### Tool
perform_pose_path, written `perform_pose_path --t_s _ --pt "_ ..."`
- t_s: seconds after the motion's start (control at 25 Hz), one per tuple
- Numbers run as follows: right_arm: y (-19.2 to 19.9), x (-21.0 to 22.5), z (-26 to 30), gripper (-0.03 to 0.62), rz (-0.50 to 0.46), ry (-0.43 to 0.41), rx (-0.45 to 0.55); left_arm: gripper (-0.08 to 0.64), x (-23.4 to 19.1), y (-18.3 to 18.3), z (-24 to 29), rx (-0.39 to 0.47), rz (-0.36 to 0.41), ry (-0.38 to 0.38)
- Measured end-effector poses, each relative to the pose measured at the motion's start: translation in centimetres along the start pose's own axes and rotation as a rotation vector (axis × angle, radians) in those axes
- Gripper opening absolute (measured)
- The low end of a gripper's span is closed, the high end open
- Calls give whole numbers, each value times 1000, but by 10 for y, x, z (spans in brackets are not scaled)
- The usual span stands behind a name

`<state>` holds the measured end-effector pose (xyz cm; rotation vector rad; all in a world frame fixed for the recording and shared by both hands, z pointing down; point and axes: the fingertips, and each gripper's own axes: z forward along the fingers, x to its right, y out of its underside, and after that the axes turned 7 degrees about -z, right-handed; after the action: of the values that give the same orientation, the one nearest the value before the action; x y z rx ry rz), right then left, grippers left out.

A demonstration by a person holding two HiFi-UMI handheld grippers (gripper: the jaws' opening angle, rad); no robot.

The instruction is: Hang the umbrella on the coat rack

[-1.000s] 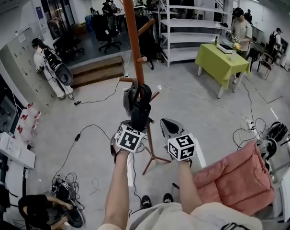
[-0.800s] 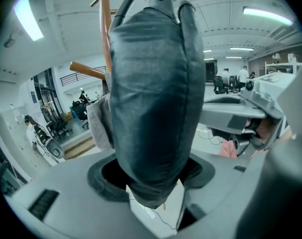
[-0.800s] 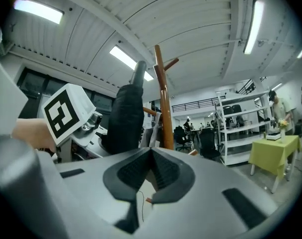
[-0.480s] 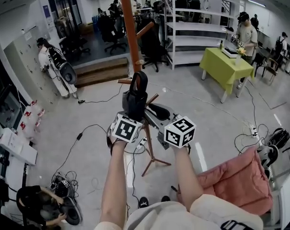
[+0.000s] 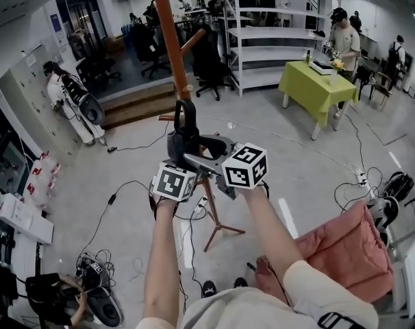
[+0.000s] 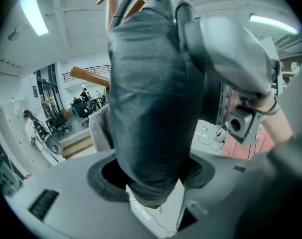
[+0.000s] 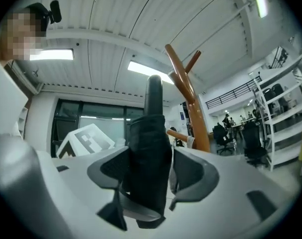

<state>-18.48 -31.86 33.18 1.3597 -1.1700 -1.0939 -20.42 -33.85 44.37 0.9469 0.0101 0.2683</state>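
Clamping umbrella (image 6: 151,98) in left tool (image 6: 152,176); head view hides jaws

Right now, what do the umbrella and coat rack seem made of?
Umbrella: dark matte fabric, softly creased; smooth black loop handle, probably plastic.
Coat rack: smooth orange-brown pole and pegs with slight sheen, likely varnished wood, possibly painted metal.

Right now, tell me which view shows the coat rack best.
The head view: the coat rack shows from top to feet, middle covered. The left gripper view shows only slivers behind the umbrella; the right gripper view shows just its upper post and pegs.
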Motion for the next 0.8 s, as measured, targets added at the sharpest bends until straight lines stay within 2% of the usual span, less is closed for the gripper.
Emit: perform_pose_path --t_s 0.16,0.36,0.44,0.52,0.6,0.8 --pt "7 4 9 305 21 9 -33 267 -8 6 -1 -17 10 -21" --pt "6 2 8 347 99 -14 1 267 0 1 3 -7 19 2" --pt "8 5 12 354 89 5 -11 267 4 -3 5 -4 32 14" --pt "9 9 15 353 76 20 -26 267 9 -6 8 1 37 30" --pt "8 10 14 304 72 14 -26 267 13 -9 8 11 26 51" --pt "-2 9 12 278 30 3 19 270 14 -16 5 46 31 70"
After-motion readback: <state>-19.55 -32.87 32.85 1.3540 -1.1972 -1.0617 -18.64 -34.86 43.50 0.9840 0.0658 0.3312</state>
